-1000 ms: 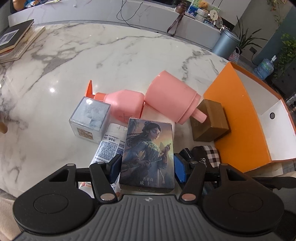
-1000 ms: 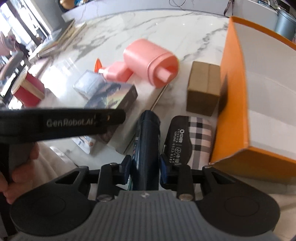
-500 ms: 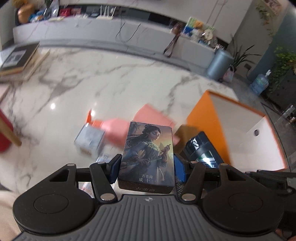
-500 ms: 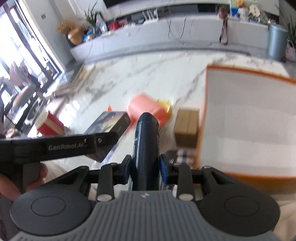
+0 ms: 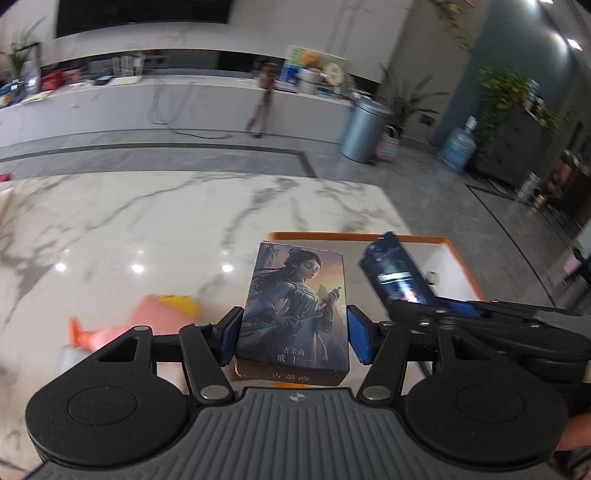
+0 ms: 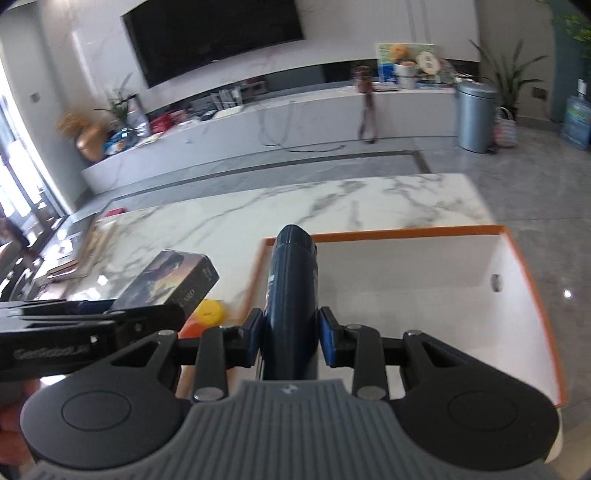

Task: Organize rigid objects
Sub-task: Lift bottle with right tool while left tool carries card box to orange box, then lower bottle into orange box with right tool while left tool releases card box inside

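On the far left of the white marble bench [image 5: 147, 229], a pink bottle [image 5: 147, 317] with a yellow end lies low down, blurry and partly hidden behind the left gripper [image 5: 293, 332]. The left gripper's blue fingers [image 5: 229, 334] squeeze a card box [image 5: 295, 306] with a painted lady on it. The box is up in the air above the bench. Its long side points straight ahead, away from the camera, picture side up.

Next, to the right, sits the orange box [image 6: 532, 295] with white walls inside and a small round hole in one wall. The right gripper [image 6: 291, 338] is clenched on a dark blue bottle [image 6: 293, 291]. The bottle is held over the near left corner of the orange box. Its long side points forward, rounded end away from the camera.

Far behind stand a grey bin [image 6: 474, 114] and a big black TV [image 6: 214, 33].
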Available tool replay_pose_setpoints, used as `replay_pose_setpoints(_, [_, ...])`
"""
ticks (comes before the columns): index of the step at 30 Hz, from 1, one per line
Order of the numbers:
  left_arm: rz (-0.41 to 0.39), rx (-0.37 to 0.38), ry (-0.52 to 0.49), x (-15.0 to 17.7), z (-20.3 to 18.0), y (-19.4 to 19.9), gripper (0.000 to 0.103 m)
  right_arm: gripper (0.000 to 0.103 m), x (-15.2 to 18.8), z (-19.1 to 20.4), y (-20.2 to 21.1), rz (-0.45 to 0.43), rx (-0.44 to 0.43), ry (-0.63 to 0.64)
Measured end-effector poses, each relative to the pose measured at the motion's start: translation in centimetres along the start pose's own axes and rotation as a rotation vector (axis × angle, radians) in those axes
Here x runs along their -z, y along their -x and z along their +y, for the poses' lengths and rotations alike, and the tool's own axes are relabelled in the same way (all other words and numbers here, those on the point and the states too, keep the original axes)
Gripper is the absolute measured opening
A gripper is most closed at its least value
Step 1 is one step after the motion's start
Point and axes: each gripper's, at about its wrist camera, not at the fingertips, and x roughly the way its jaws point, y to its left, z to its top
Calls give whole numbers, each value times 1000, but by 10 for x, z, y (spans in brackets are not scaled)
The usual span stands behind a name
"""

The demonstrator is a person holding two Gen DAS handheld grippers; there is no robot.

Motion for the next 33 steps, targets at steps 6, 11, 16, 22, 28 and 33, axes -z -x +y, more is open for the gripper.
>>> replay_pose_setpoints(6, [70,15,-64,-11,-22,-51,67,32,-1,-44,-23,59,61,-44])
replay_pose_setpoints(11, [120,-33,-128,-8,-27,-85,67,32,5,-74,-48,118,62,-90])
replay_pose_setpoints(16, [150,-88,-170,-6,-24,-107,67,32,4,-88,-74,166,35,-128])
replay_pose_setpoints(22, [161,-150,-270,1,-29,-125,67,32,4,-101,-99,213,24,-156])
replay_pose_setpoints(28, [178,-219,-439,13,-41,-144,67,32,4,-107,-111,243,11,-190])
replay_pose_setpoints(33, [158,-264,-551,22,-48,-155,66,32,3,-100,-119,255,-5,-189])
